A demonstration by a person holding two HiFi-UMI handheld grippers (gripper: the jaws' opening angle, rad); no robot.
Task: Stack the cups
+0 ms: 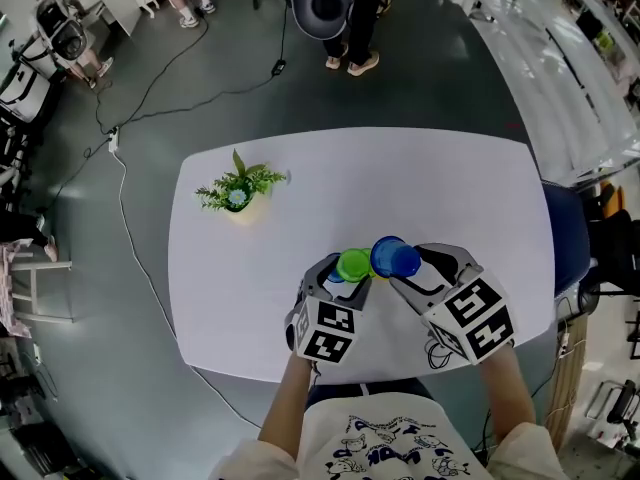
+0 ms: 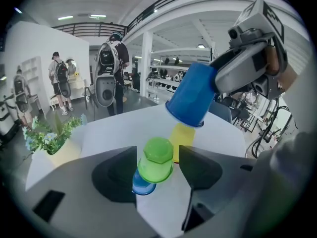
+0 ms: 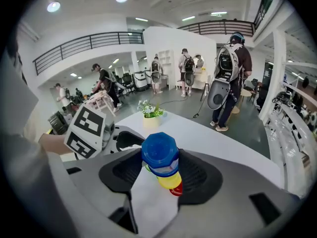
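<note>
Now the left gripper [image 2: 157, 167] reaches low over the white table [image 1: 430, 178] with its jaws spread. An upturned green cup [image 2: 156, 160] stands between them, close against the left jaw, with a thin gap showing at the right jaw, so nothing is clamped. The green cup sits over a light blue cup [image 2: 142, 186], whose rim peeks out below it on the left-jaw side.

Just ahead of those jaws and a little to their right stands a yellow cup [image 2: 182, 139], mouth down. Above it hangs the dark blue cup [image 2: 192, 96], tilted and mouth down, its rim just over the yellow cup's top.

That dark blue cup is clamped between the jaws of the right gripper [image 3: 161, 165], both pads pressed to its sides, its base facing the camera. Directly beyond the jaws and below the held cup, the yellow cup rests on a red cup [image 3: 177, 190].

Further ahead of both grippers, toward the table's far left edge, sits a small potted plant [image 1: 238, 190].
</note>
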